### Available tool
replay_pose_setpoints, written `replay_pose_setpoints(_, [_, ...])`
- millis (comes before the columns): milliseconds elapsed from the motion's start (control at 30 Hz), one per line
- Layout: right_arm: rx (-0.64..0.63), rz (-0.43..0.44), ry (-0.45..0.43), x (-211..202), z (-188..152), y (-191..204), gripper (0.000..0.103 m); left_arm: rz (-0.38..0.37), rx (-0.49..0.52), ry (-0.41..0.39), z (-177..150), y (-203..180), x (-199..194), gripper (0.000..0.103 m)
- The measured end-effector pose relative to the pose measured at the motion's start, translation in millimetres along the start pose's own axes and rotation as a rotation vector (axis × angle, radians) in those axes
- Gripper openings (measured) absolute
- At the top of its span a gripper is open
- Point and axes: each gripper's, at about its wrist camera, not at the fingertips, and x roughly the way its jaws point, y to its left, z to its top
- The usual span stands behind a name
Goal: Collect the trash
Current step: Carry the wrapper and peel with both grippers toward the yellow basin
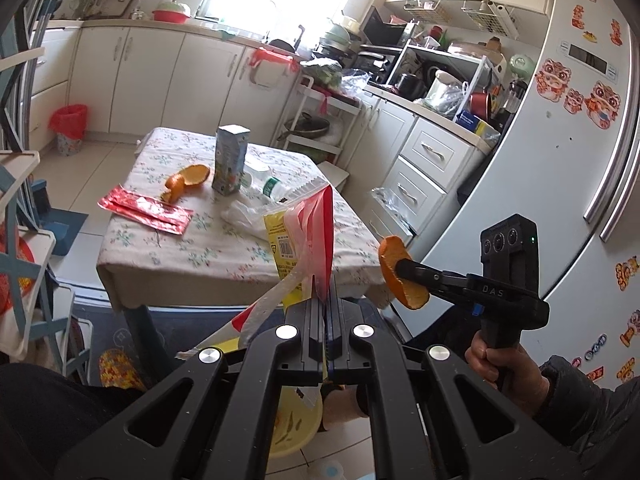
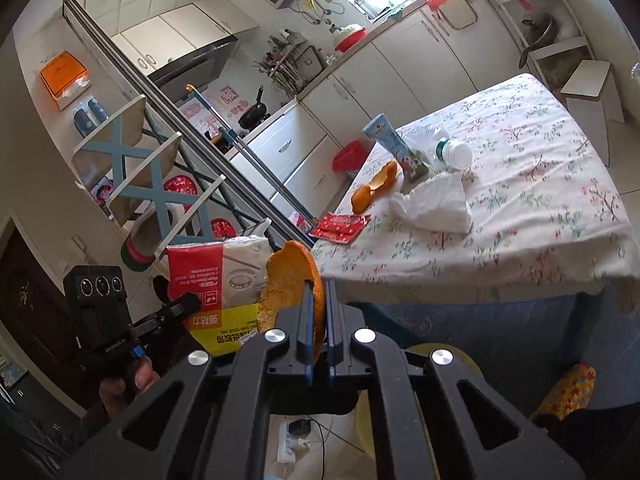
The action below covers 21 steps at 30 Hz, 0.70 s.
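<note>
My left gripper [image 1: 326, 300] is shut on a red, white and yellow plastic package [image 1: 316, 232], held in the air short of the table's near edge. To its right, my right gripper [image 1: 402, 266] is shut on a curved piece of orange peel [image 1: 390, 250]. In the right wrist view the right gripper [image 2: 318, 284] pinches that peel [image 2: 284, 280], with the package [image 2: 216, 280] and the left gripper [image 2: 192, 302] just to its left. On the floral table [image 1: 208, 256] lie more orange peel [image 1: 188, 180], a red wrapper [image 1: 144, 210], a carton [image 1: 230, 160], a plastic bottle [image 1: 272, 188] and a crumpled white tissue [image 2: 436, 204].
A red-lined bin [image 1: 70, 128] stands on the floor beyond the table's far left corner. A yellow basin [image 1: 296, 420] sits low beneath the grippers. A fridge [image 1: 560, 160] fills the right, shelving [image 1: 24, 240] the left. A power strip [image 2: 292, 440] lies on the floor.
</note>
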Motion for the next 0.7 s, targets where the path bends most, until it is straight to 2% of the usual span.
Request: replay_pose_setpoints(700, [-0.012, -0.096, 0.152, 28.9, -28.4, -1.1, 0.006, 0.022, -0.006, 0.150, -34.2, 4.9, 39.4, 0.001])
